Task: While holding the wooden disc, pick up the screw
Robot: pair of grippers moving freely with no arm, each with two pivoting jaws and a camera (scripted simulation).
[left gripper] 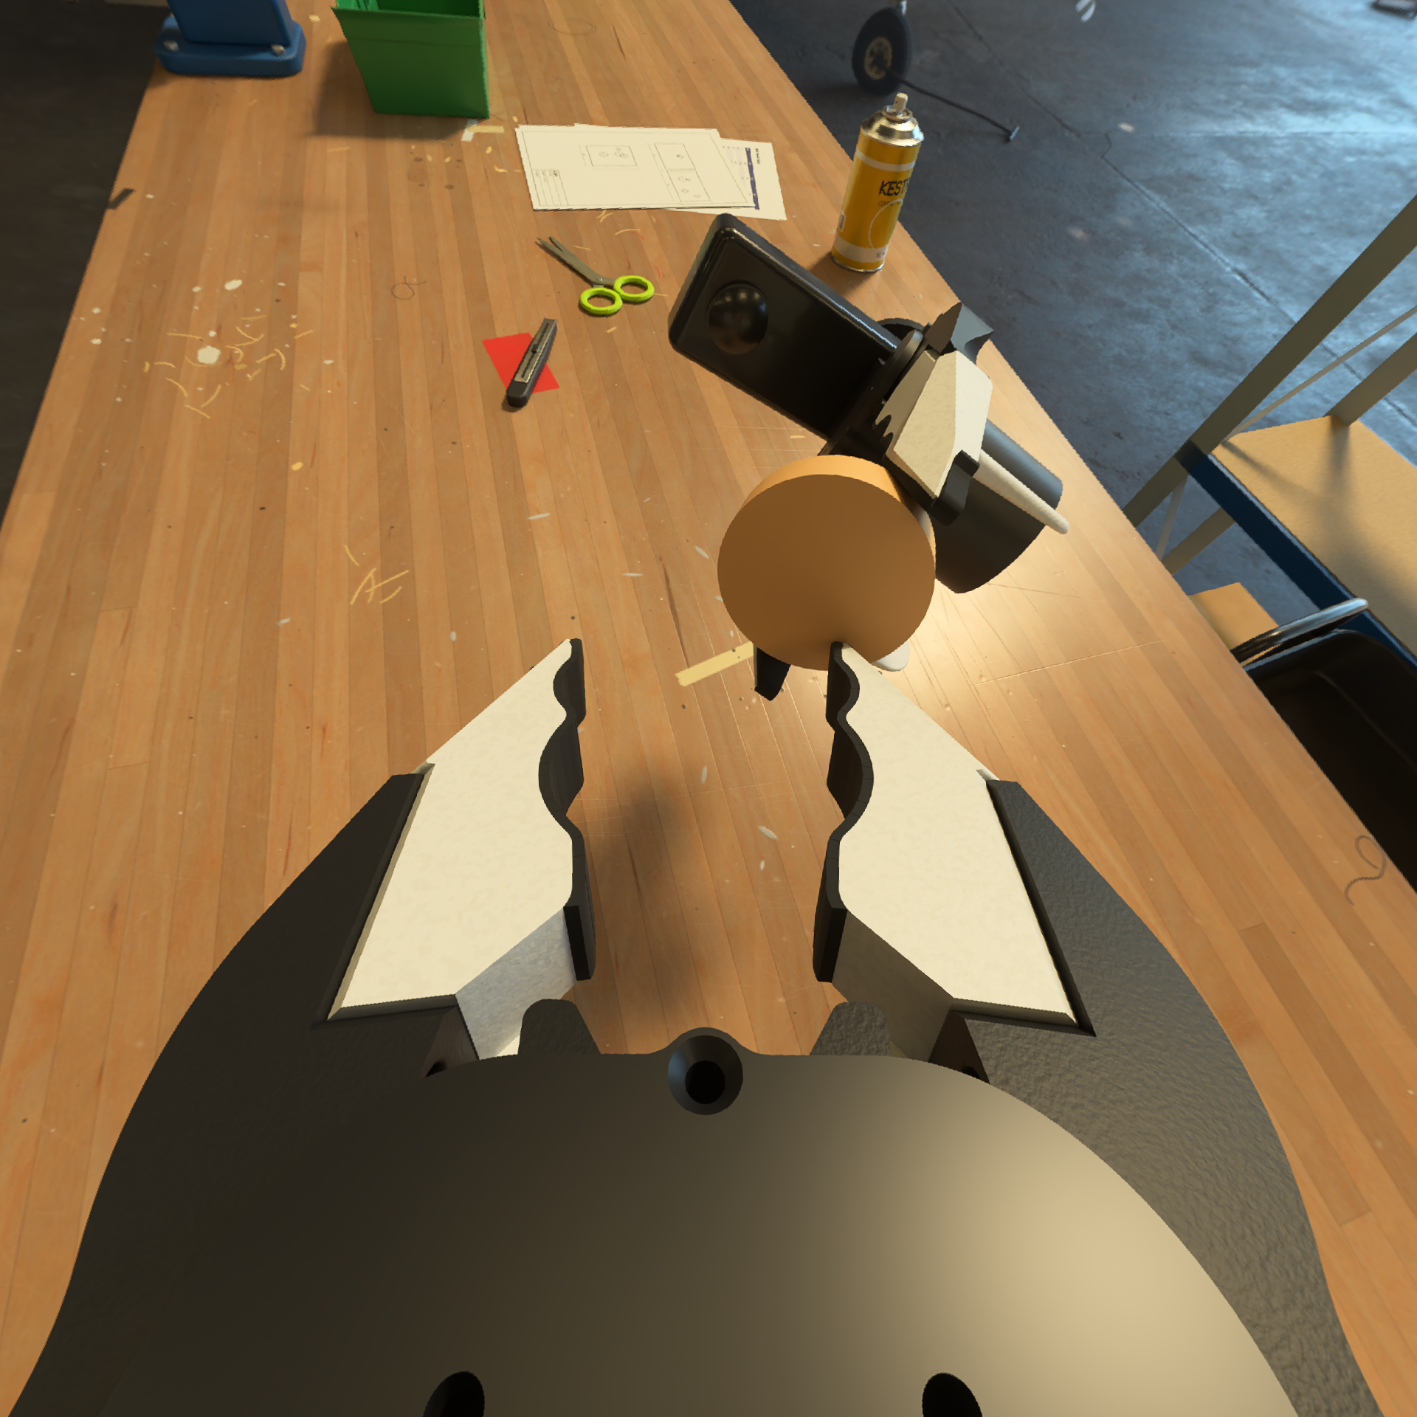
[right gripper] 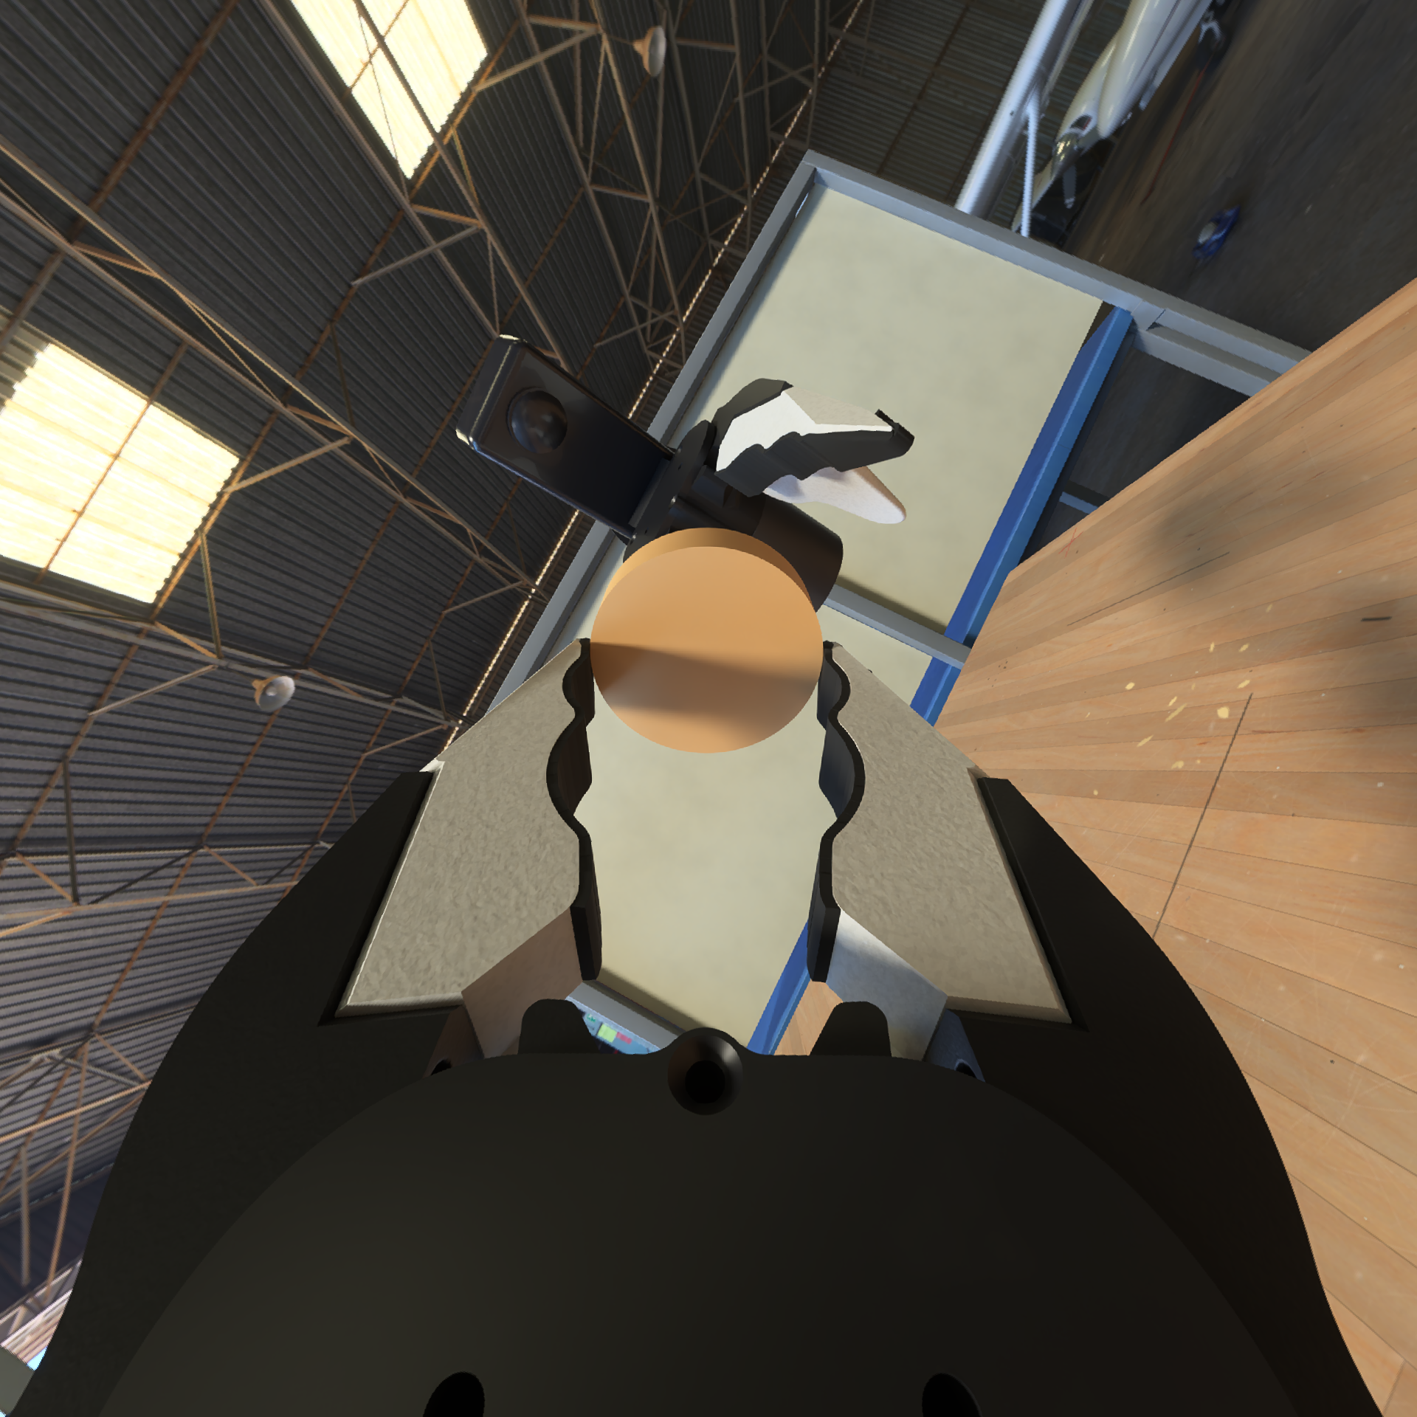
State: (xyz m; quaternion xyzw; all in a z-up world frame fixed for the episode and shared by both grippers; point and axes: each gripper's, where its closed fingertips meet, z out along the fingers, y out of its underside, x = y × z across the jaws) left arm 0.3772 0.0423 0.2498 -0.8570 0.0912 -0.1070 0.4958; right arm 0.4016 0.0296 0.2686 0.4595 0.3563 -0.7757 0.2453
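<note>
The right gripper point(right gripper: 705, 652) pinches the disc point(right gripper: 705, 652) clear of the desk point(left gripper: 307, 537); the left gripper point(left gripper: 705, 652), jaws spread, is free for the screw, unseen.

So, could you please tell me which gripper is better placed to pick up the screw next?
Left. The left gripper has open, empty jaws facing the workbench; the right gripper is clamped on the wooden disc. The screw itself isn't visible.

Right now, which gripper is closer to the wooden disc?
Right. The right gripper has the wooden disc pinched between its jaws at the tips. The left gripper hangs open just in front of the disc, holding nothing.
</note>
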